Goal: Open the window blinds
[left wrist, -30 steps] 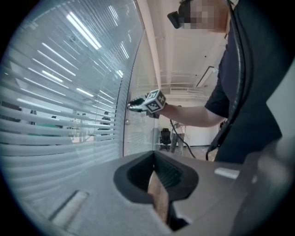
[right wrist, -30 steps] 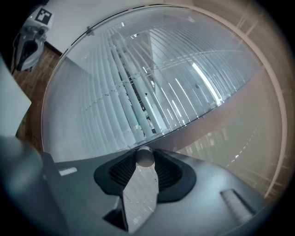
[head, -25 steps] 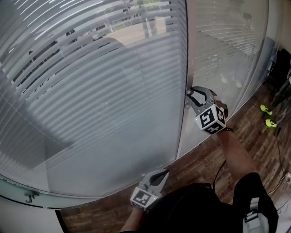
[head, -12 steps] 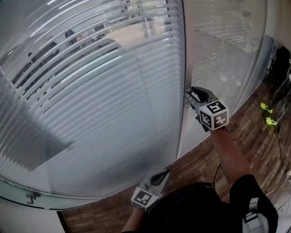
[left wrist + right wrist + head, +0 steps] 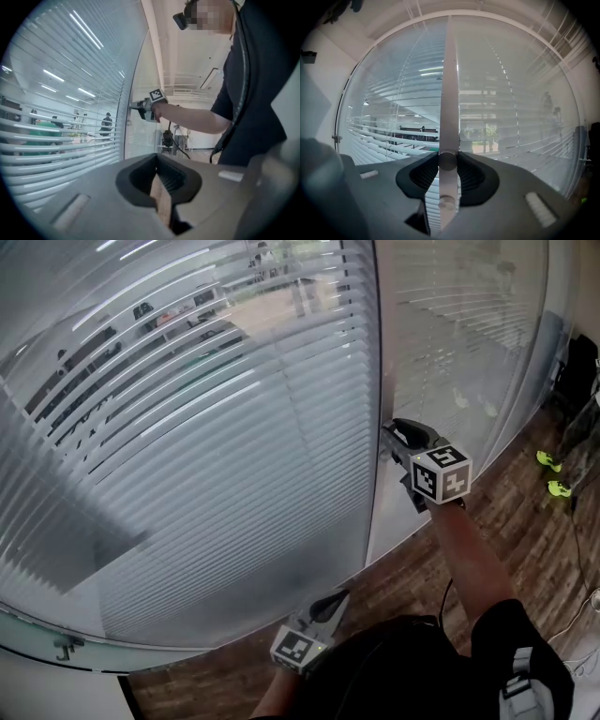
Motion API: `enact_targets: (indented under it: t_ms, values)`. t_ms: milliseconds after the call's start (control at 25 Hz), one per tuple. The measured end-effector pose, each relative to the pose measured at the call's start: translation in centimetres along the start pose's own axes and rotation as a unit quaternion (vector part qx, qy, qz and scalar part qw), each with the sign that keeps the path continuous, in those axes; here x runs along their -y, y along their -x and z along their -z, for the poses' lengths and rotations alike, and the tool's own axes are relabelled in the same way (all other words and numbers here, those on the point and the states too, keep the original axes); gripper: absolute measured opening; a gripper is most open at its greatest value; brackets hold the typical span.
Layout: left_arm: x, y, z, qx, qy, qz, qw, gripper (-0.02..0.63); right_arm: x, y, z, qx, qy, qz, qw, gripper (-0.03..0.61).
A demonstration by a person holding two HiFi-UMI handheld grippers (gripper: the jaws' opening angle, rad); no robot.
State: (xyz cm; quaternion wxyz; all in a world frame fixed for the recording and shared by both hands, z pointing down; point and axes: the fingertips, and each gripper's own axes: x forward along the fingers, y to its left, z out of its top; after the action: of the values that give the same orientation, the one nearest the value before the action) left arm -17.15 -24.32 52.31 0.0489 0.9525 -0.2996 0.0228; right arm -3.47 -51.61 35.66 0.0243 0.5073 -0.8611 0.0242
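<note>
White slatted blinds [image 5: 187,446] hang behind glass on both sides of a vertical frame post [image 5: 379,352]. The slats of the left blind are partly tilted, and an outdoor area shows through its upper rows. My right gripper [image 5: 390,434] points level at the post and is shut on a small round knob [image 5: 447,160] that sits on it; the same gripper [image 5: 137,105] shows from the side in the left gripper view. My left gripper [image 5: 339,596] hangs low near the glass bottom, shut, with nothing between its jaws [image 5: 161,190].
Dark wood floor [image 5: 412,577] runs along the glass. Yellow-green shoes [image 5: 553,474] and a black bag [image 5: 581,371] lie at the right, with a cable nearby. A small metal bracket [image 5: 61,648] sits at the glass's lower left. People stand beyond the glass [image 5: 107,124].
My right gripper has rolled on the knob, so its marker cube shows a different face. The left blind's slats have tilted further and show more through them. The left gripper stayed put.
</note>
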Motion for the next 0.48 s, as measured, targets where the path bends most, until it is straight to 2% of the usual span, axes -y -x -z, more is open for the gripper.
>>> enact_targets:
  t_ms: [480]
  values:
    - [0.7,-0.1,-1.2,-0.013,-0.001,0.01,0.9999,0.005,-0.1,0.0,-0.5,-0.002,0.024,-0.008,1.0,0.13]
